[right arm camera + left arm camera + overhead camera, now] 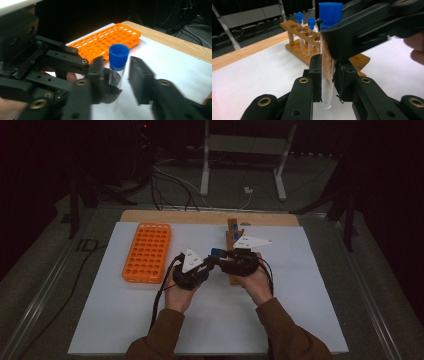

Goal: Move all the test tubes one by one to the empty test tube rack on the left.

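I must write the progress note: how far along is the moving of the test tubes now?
Done: nothing sits in the orange rack. In hand: the left gripper clamps the blue-capped test tube; the right gripper stands open around it. Left: two capped tubes wait in the wooden rack.

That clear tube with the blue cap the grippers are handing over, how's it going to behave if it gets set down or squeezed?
The tube looks thin-walled, clear and apparently empty, so probably light and rigid, though it might crack under a hard squeeze. Its smooth wall may slip between the left gripper's pads. Round and narrow with a curved bottom, it would likely tip if stood alone and roll if laid on the table.
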The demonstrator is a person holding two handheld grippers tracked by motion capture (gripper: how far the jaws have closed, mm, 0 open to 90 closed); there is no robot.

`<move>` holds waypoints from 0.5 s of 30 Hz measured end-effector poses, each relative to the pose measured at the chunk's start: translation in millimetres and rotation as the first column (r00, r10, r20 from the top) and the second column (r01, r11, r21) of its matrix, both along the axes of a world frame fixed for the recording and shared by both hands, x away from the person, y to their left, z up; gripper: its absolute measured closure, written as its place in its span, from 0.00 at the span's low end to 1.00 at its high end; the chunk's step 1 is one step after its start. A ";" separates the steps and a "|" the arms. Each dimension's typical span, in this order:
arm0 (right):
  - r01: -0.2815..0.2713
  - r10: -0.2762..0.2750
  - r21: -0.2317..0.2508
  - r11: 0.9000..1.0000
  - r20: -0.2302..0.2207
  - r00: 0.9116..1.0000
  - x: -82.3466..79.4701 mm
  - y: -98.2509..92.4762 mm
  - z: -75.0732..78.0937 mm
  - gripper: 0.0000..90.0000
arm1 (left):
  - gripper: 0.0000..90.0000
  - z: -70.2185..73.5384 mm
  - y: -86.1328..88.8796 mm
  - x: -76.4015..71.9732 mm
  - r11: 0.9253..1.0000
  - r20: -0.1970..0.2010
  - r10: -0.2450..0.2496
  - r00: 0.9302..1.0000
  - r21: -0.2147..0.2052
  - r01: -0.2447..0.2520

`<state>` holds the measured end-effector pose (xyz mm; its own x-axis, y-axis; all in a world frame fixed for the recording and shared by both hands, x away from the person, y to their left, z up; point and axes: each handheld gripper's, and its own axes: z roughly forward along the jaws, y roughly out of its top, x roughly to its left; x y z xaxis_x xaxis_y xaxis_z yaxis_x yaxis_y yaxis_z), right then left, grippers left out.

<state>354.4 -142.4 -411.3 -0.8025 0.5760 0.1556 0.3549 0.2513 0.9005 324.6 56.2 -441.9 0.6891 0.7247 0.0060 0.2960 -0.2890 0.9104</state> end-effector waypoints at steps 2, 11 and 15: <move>0.009 -0.009 0.008 1.000 -0.001 1.000 0.2 -3.9 1.2 0.51 | 0.86 -0.2 2.4 1.1 1.000 -0.002 0.009 1.000 -0.005 -0.009; 0.070 -0.069 -0.010 0.998 0.036 0.997 -1.1 -12.4 0.1 0.17 | 0.86 0.1 13.1 3.5 0.999 -0.006 0.040 0.999 -0.018 -0.040; 0.095 -0.094 -0.019 0.995 0.042 0.995 -0.8 -16.8 -4.0 0.05 | 0.86 -0.3 17.8 3.3 0.999 -0.006 0.050 0.999 -0.019 -0.050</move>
<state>353.6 -159.1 -415.3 -0.7497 0.6524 0.1109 0.3411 0.2373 0.9096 327.9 74.0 -442.2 0.6522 0.7580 -0.0117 0.3145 -0.2565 0.9140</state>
